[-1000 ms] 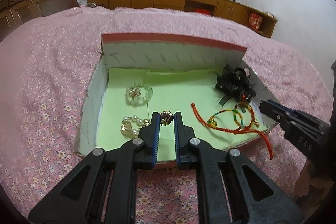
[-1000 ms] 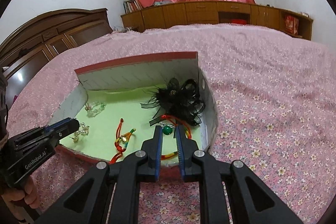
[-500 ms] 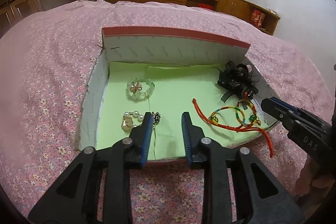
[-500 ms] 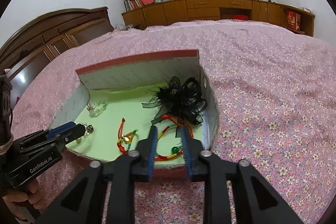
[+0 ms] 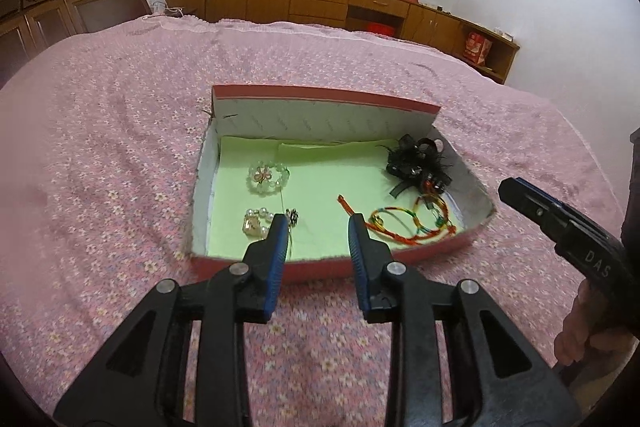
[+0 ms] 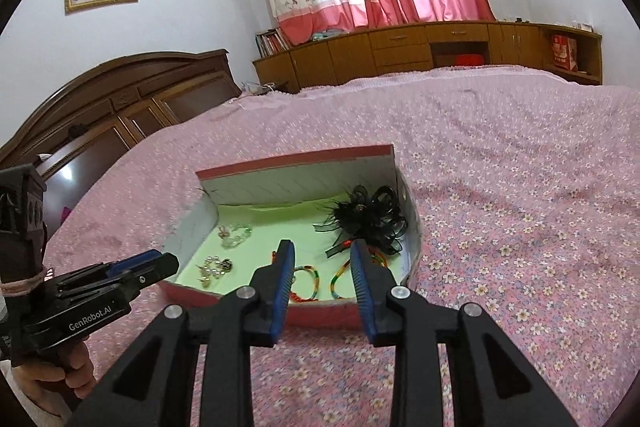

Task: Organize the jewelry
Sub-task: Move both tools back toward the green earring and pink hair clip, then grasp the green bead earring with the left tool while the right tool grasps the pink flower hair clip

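Observation:
A shallow red box (image 5: pixel 320 269) lined in pale green lies on the pink bed. Inside are a pale bead bracelet (image 5: pixel 267 179), a pearl bracelet with a gold charm (image 5: pixel 256 223), a small dark ring (image 5: pixel 293 217), colourful bangles on a red cord (image 5: pixel 400 223) and a black hair bow (image 5: pixel 418 163). My left gripper (image 5: pixel 318 223) hovers open and empty over the box's near edge. My right gripper (image 6: pixel 322 251) is likewise open and empty, above the bangles (image 6: pixel 312 279) near the bow (image 6: pixel 372 215). Each gripper shows in the other's view, the right gripper (image 5: pixel 516 193) and the left gripper (image 6: pixel 160 265).
The floral pink bedspread (image 5: pixel 120 155) stretches all around the box. A dark wooden headboard (image 6: pixel 120 107) stands at the left. Low wooden cabinets (image 6: pixel 440 47) and pink curtains line the far wall. A hand (image 6: pixel 52 379) holds the left gripper's handle.
Both grippers opened: the left one let go of the dark ring, the right one of the green-beaded bangle, both now lying in the box. Both grippers then drew back and upward.

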### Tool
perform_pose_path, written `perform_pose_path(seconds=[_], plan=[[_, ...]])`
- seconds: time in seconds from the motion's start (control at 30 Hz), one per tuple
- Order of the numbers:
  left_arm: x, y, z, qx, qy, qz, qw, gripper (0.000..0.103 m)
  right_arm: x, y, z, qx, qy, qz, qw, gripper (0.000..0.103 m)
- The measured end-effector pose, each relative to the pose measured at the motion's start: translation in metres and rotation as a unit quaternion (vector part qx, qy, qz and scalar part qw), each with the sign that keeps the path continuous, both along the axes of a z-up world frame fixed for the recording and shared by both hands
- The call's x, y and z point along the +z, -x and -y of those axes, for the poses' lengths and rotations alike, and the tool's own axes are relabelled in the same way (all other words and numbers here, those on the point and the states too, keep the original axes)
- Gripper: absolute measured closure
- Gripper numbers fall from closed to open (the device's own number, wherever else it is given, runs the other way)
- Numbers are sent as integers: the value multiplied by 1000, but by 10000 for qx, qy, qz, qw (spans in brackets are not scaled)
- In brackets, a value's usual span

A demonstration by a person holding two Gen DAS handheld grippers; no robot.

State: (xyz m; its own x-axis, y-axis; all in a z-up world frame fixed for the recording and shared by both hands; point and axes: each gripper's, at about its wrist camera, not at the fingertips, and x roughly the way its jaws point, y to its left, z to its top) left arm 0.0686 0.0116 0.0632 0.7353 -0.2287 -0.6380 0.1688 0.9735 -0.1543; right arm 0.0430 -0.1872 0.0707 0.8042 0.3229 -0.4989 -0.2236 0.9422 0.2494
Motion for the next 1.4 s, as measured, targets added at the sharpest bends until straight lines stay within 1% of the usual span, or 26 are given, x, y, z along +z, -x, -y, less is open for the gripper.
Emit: perform_pose_path(seconds=[0.23,0.43,0.63,0.73,0.9,1.2,1.3,1.4], plan=[[6,25,-4,-39,-117,-74,9999,80,5,26,-1,50,0,-57,10000,71],[2,41,-9,-74,-121,-327,9994,80,-2,47,-3,126,22,-257,9996,71],[-11,52,-8,-257,-87,-718,9971,80,-10,64,-4,183,83,-449,9988,71],[-20,56,-5,-302,-141,-891,9955,80,-15,68,-4,180,111,-525,9984,71],[-37,60,-1,-366,-142,-1242,9915,81,-21,75,-3,171,102,-625,9978,71],[-55,67,5,-476,-158,-1593,9860,81,-24,82,0,143,53,-707,9974,71],[-61,69,5,-496,-150,-1684,9844,84,-25,84,-2,156,58,-742,9971,71],[-68,70,8,-529,-201,-1748,9830,89,-27,87,-3,162,42,-777,9968,71]])
